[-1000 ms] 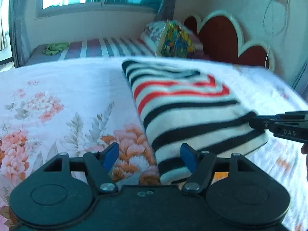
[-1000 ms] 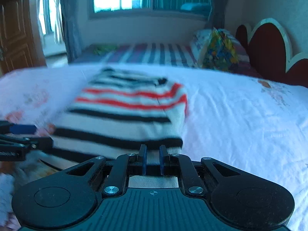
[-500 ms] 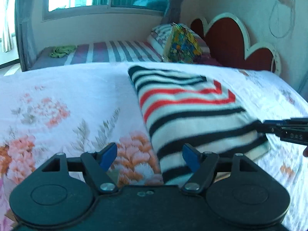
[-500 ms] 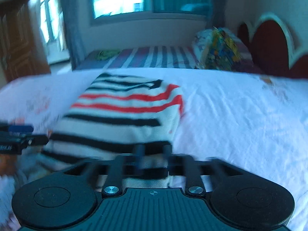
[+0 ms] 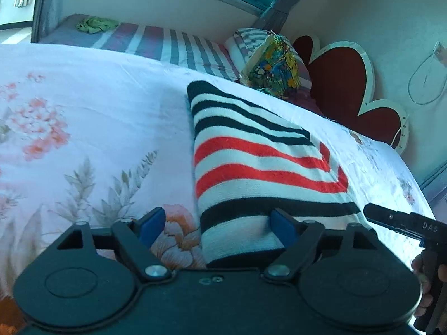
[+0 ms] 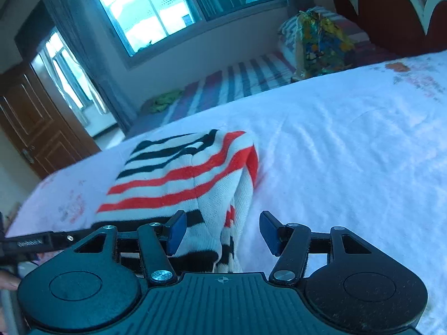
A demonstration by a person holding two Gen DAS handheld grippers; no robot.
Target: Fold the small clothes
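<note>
1. Folded striped sweater (image 5: 262, 167) lay on the floral bedsheet (image 5: 83, 128), black, white and red bands showing; in the left wrist view it ran from the centre toward 6 o'clock, its near corner between the blue pads.
2. Left gripper (image 5: 215, 223) was opening, its jaws spread wide; the right-hand pad (image 5: 280, 224) sat at the sweater's near hem and the left-hand pad (image 5: 152, 223) stood apart over the sheet, so neither pinched the cloth.
3. Right gripper (image 6: 222, 231) had its jaws spread too; the sweater's folded edge (image 6: 232, 195) lay between the pads, with the left pad (image 6: 176, 230) just beside the cloth and the right pad over bare sheet; no pinch showed.
4. Each gripper appeared in the other's view: the right one at 4 o'clock beside the sweater's far corner, the left one at 9 o'clock.
5. Beyond the sweater, at 12 to 1 o'clock, a colourful bundle (image 5: 271, 64) rested near the red headboard (image 5: 340, 89); a striped bed (image 5: 167, 42) stood under the window, with a green cloth (image 5: 96, 24) on it at 11 o'clock.
</note>
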